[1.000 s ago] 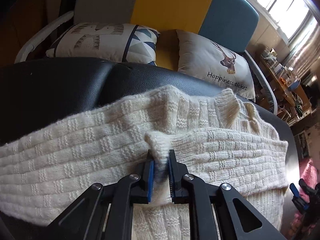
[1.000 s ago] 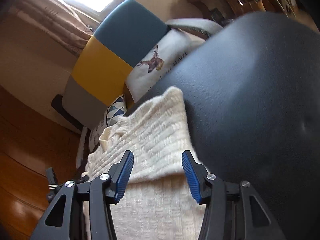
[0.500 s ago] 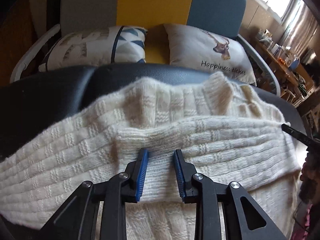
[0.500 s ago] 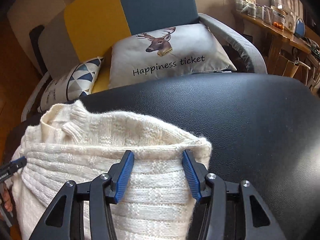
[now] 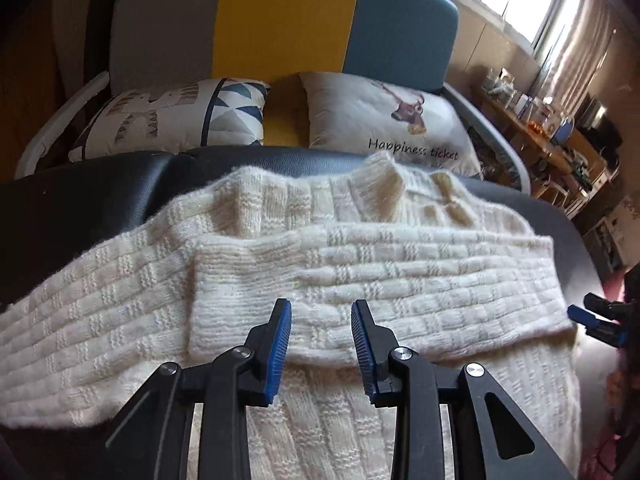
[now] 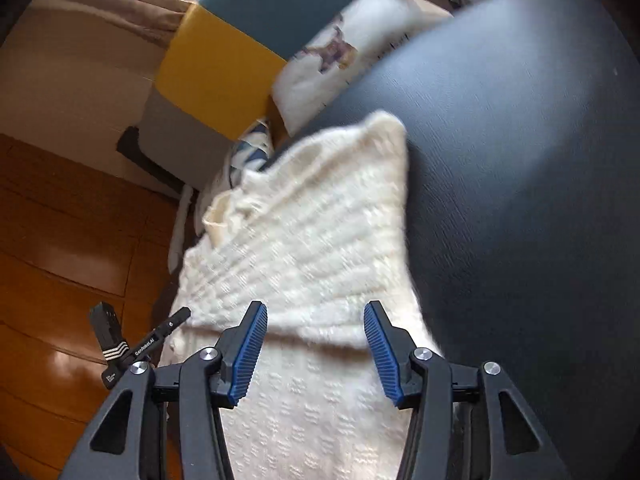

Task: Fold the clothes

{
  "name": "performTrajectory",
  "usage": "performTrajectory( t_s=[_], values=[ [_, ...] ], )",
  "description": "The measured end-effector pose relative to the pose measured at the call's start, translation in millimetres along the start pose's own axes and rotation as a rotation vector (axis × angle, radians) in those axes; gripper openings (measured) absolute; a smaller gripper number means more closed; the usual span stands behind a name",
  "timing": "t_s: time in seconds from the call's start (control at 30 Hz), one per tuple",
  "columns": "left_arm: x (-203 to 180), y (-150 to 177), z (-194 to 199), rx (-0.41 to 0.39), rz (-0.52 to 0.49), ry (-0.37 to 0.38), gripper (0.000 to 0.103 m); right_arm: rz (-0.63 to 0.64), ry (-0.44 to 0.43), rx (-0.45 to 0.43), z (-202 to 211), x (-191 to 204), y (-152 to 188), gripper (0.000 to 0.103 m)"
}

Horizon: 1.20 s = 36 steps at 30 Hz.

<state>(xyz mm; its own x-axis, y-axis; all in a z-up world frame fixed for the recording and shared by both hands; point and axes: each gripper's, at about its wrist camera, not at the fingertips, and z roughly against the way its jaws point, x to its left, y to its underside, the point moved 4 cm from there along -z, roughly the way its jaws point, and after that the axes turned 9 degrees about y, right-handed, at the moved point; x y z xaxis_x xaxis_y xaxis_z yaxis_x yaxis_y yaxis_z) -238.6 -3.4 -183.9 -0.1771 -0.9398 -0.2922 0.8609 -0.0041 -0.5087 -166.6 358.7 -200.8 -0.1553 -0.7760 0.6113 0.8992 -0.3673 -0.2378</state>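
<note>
A cream knit sweater [image 5: 360,280] lies spread on a black leather surface [image 5: 100,196], one sleeve folded across its body in a band. The left wrist view shows the ribbed collar [image 5: 384,176] standing up at the far edge; the right wrist view, blurred, shows the same garment [image 6: 312,240] lengthwise, with the black surface [image 6: 520,160] bare beside it.

The left gripper [image 5: 321,336] hovers over the folded sleeve's near edge, its jaws narrowly apart and opening, blue pads clear of the knit and gripping nothing. The right gripper [image 6: 315,344] stands moderately wide and is closing, with the sweater below the jaws but not pinched.

Only the left view shows the two cushions [image 5: 384,120], the striped sofa back [image 5: 280,20] and a cluttered shelf [image 5: 552,128]. Only the right view shows the wooden floor [image 6: 60,240].
</note>
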Motion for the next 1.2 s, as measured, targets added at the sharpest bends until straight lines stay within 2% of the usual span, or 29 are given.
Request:
performTrajectory(
  t_s=[0.03, 0.07, 0.1, 0.13, 0.2, 0.27, 0.33, 0.4, 0.5, 0.53, 0.67, 0.77, 0.87, 0.93, 1.0, 1.07, 1.2],
  values=[
    [5.9, 4.9, -7.9, 0.034, 0.016, -0.016, 0.032, -0.001, 0.006, 0.018, -4.3, -4.1, 5.6, 0.042],
    [9.9, 7.1, -9.2, 0.018, 0.024, -0.005, 0.032, 0.009, 0.011, -0.002, -2.2, -6.0, 7.3, 0.039],
    [10.6, 7.8, -8.1, 0.0, 0.018, -0.003, 0.032, 0.009, 0.011, -0.019, -0.6, -8.6, 8.6, 0.03],
    [10.0, 8.0, -8.9, 0.002, 0.01, -0.01, 0.032, -0.023, -0.002, -0.027, -0.2, -12.8, 8.6, 0.025],
    [9.0, 7.6, -7.2, 0.003, 0.019, -0.018, 0.032, -0.059, -0.021, -0.048, 2.0, -16.0, 8.7, 0.025],
    [13.3, 8.6, 5.2, -0.011, 0.099, 0.046, 0.032, -0.041, 0.004, -0.079, 8.2, -6.4, 14.5, 0.029],
    [23.1, 12.7, 23.6, -0.046, 0.205, 0.136, 0.033, -0.023, 0.029, -0.109, 14.5, 3.2, 20.3, 0.043],
    [48.1, 24.9, 49.7, -0.103, 0.331, 0.197, 0.039, 0.035, 0.055, -0.117, 13.6, 22.4, 30.2, 0.044],
    [106.9, 54.8, 90.2, -0.182, 0.52, 0.206, 0.043, 0.156, 0.095, -0.107, 6.0, 59.4, 48.6, 0.044],
    [129.6, 66.1, 102.6, -0.201, 0.575, 0.204, 0.043, 0.199, 0.108, -0.104, 2.2, 72.4, 54.0, 0.044],
    [224.4, 118.0, 155.5, -0.287, 0.767, 0.102, 0.044, 0.389, 0.162, -0.107, -29.0, 136.1, 62.9, 0.044],
    [290.8, 158.5, 188.7, -0.347, 0.941, 0.05, 0.045, 0.51, 0.202, -0.11, -61.7, 185.6, 57.7, 0.044],
    [342.3, 194.1, 214.1, -0.42, 1.108, 0.02, 0.047, 0.596, 0.264, -0.104, -102.0, 226.1, 45.0, 0.044],
    [369.8, 212.1, 228.8, -0.471, 1.192, 0.001, 0.048, 0.611, 0.317, -0.063, -133.0, 239.0, 39.0, 0.044],
    [391.3, 223.6, 238.2, -0.497, 1.245, -0.013, 0.05, 0.604, 0.37, -0.008, -163.9, 244.0, 35.8, 0.044],
    [406.9, 229.4, 244.0, -0.524, 1.279, 0.004, 0.05, 0.617, 0.38, -0.029, -173.4, 245.4, 37.1, 0.051],
    [420.4, 221.4, 242.8, -0.502, 1.263, 0.009, 0.054, 0.621, 0.349, -0.054, -174.9, 245.2, 39.0, 0.062]
  ],
)
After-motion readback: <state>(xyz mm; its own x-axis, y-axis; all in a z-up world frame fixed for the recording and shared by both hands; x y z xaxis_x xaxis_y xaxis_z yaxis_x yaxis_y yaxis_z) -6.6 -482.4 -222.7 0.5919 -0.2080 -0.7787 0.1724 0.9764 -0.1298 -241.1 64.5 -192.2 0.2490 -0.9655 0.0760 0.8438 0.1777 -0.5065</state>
